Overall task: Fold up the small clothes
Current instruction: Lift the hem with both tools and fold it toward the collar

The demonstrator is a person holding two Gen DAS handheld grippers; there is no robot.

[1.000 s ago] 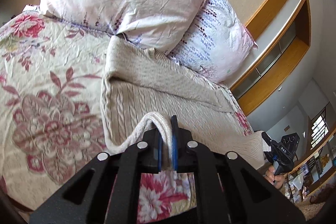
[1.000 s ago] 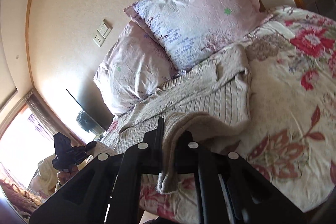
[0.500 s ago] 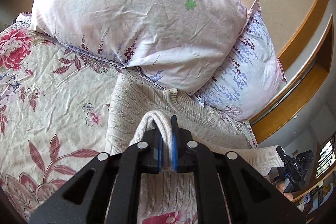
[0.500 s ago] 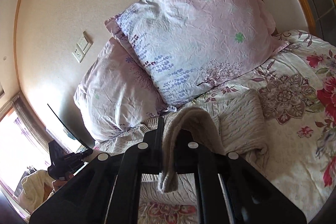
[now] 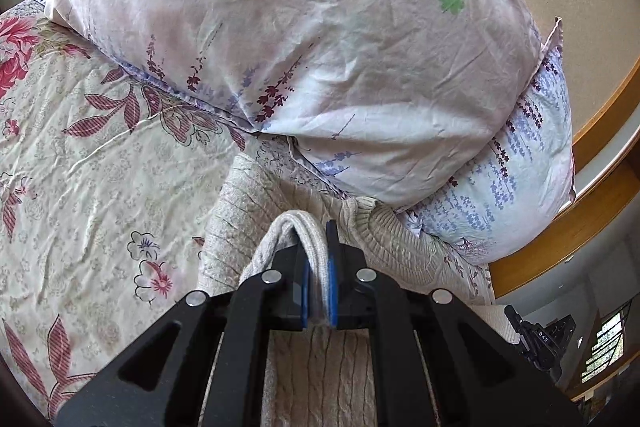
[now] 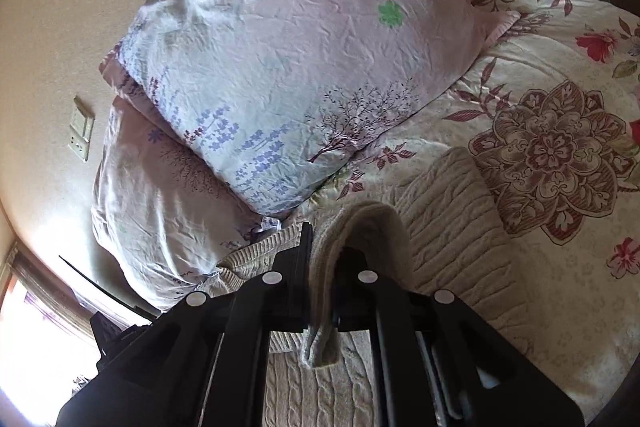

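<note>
Both tools, the left tool (image 5: 318,267) and right tool (image 6: 322,267), are clamping the beige cable-knit sweater (image 5: 320,379). They are carrying its hem farther toward the bed's (image 5: 80,167) pillow edge than a second ago. The fold is nearing completion.

Both tools are showing matte black angular frames studded with round silver screws. The left gripper (image 5: 319,273) is wearing blue pads on its fingers (image 5: 331,285); the right gripper (image 6: 322,267) is showing plain black fingers (image 6: 305,259).
</note>
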